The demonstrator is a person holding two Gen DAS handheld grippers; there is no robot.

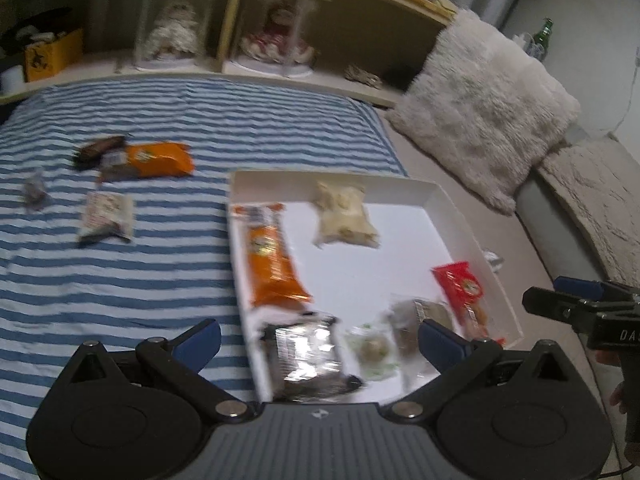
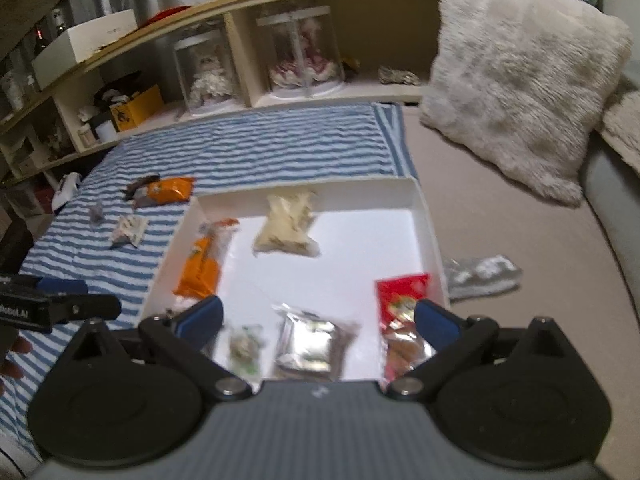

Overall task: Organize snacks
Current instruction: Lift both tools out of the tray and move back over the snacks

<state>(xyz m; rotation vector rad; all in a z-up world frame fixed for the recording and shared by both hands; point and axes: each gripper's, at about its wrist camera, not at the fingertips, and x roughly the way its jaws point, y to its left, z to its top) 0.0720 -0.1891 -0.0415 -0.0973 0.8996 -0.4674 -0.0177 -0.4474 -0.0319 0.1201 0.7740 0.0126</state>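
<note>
A white tray point(image 1: 452, 208) point(image 2: 420, 216) lies on the bed and holds an orange packet point(image 1: 272, 260) point(image 2: 200, 268), a cream packet point(image 1: 344, 216) point(image 2: 288, 228), a red packet point(image 1: 460, 284) point(image 2: 400, 292), a silver packet point(image 1: 304, 352) point(image 2: 308, 340) and a small green one point(image 1: 372, 354) point(image 2: 244, 346). Loose on the striped blanket point(image 1: 120, 288) point(image 2: 248, 152) are another orange packet point(image 1: 158, 160) point(image 2: 170, 190), a dark wrapper point(image 1: 100, 148), a white packet point(image 1: 106, 216) point(image 2: 130, 230) and a small grey one point(image 1: 34, 192). My left gripper point(image 1: 320, 340) hovers open over the tray's near left corner. My right gripper point(image 2: 320, 320) hovers open over its near edge. Both are empty.
A fluffy cushion point(image 1: 484, 108) point(image 2: 524, 76) leans at the back right. A low shelf point(image 1: 240, 68) point(image 2: 256, 100) with doll cases runs behind the bed. A crumpled grey wrapper point(image 2: 480, 272) lies on the bare mattress right of the tray. The frames are motion-blurred.
</note>
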